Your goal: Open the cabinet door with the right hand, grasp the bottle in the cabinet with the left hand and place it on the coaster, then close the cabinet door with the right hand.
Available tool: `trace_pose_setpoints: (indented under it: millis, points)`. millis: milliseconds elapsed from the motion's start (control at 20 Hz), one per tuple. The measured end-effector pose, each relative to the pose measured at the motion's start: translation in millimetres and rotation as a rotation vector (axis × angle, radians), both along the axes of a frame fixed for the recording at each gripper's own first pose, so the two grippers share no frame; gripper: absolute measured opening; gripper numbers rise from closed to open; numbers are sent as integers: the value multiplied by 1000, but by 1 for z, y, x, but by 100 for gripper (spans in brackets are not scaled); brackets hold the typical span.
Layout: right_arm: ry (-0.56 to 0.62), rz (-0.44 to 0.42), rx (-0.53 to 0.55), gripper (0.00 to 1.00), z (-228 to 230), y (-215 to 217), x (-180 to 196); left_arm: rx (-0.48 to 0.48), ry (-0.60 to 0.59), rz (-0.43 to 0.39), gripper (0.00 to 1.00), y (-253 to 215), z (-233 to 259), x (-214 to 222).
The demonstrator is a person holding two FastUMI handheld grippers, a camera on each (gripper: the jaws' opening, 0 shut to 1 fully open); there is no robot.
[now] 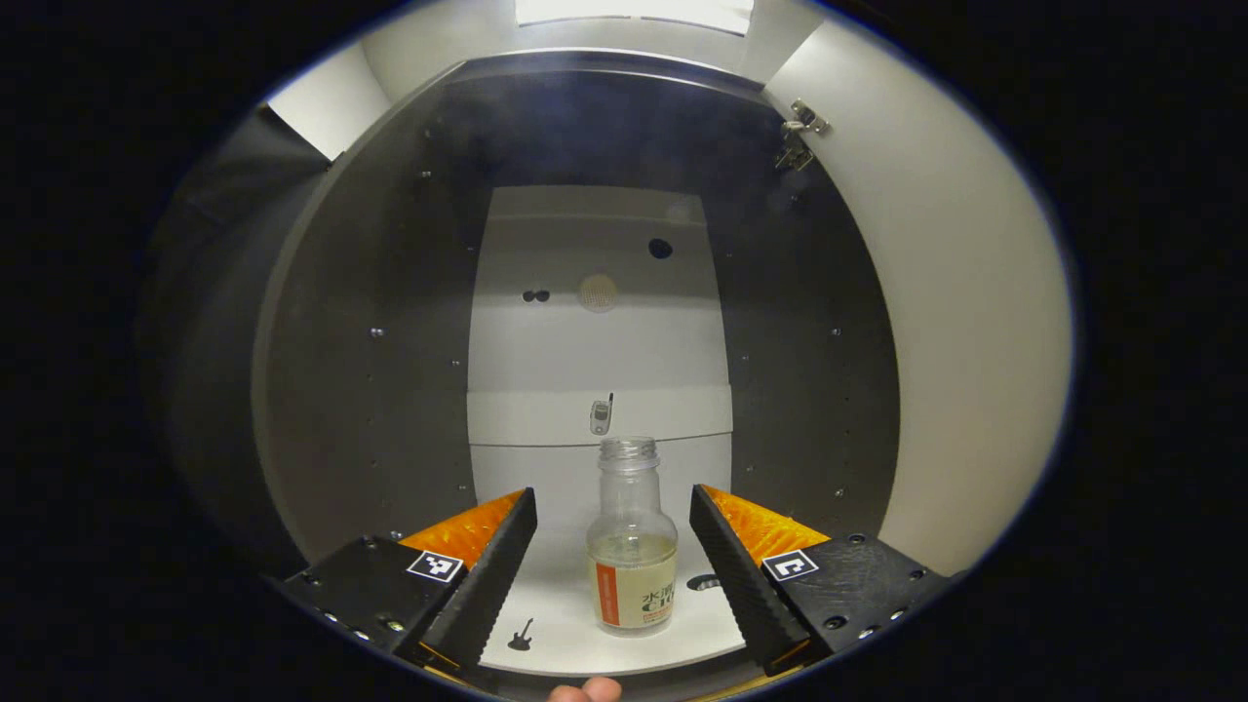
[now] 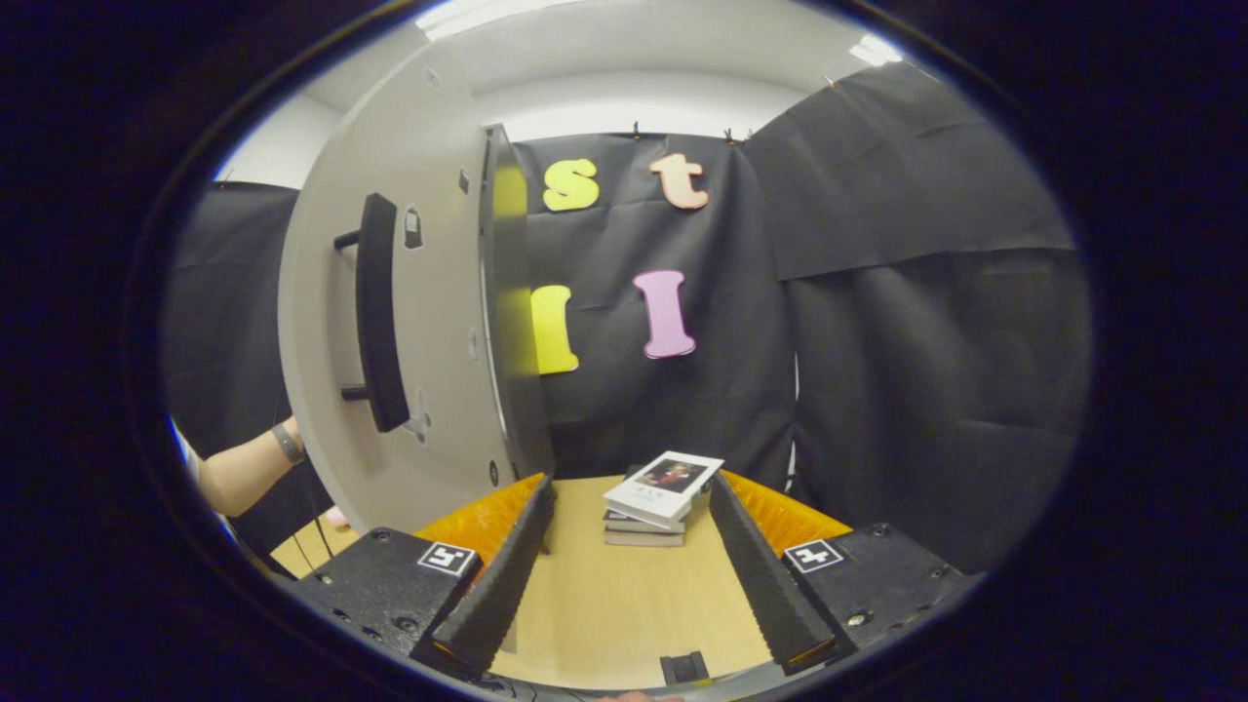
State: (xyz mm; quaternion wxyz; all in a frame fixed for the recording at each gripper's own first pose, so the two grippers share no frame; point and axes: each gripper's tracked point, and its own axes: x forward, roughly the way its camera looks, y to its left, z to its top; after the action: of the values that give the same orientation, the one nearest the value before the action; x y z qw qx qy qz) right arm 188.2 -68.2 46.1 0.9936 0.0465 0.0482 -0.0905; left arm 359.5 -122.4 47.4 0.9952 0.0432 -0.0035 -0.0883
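Bottle stands upright, mouth up; left hand-held gripper spread around it.

Black cloth hangs along the booth's walls behind a pale wooden table. A small stack of books sits on it. Above, a bright ceiling light glows.

I can't read the clear glass bottle's small label print; a bare forearm is cut off behind the open white cabinet door.
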Motion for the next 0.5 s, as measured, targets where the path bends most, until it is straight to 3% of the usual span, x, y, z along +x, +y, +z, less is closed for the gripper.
trace_pose_setpoints:
  millis: [50,100,150,200,250,350,500]
  points:
    - [0,-14,12,100,0,-3,-1,3,3,3,100,-1,-1,8]
    - [-2,-27,27,96,-2,-7,-3,2,11,5,95,-1,-2,16]
    - [-5,-36,37,100,-2,-10,-4,-4,19,8,95,-1,-4,21]
    - [-6,-47,42,96,-4,-13,-5,-11,23,8,100,-1,-4,26]
    - [-6,-59,42,96,-5,-16,-6,-14,23,11,95,0,-5,30]
    - [-6,-78,42,96,-6,-22,-7,-11,28,11,100,0,-6,34]
    - [-7,-81,54,100,-8,-22,-4,-12,38,-5,90,-2,-8,37]
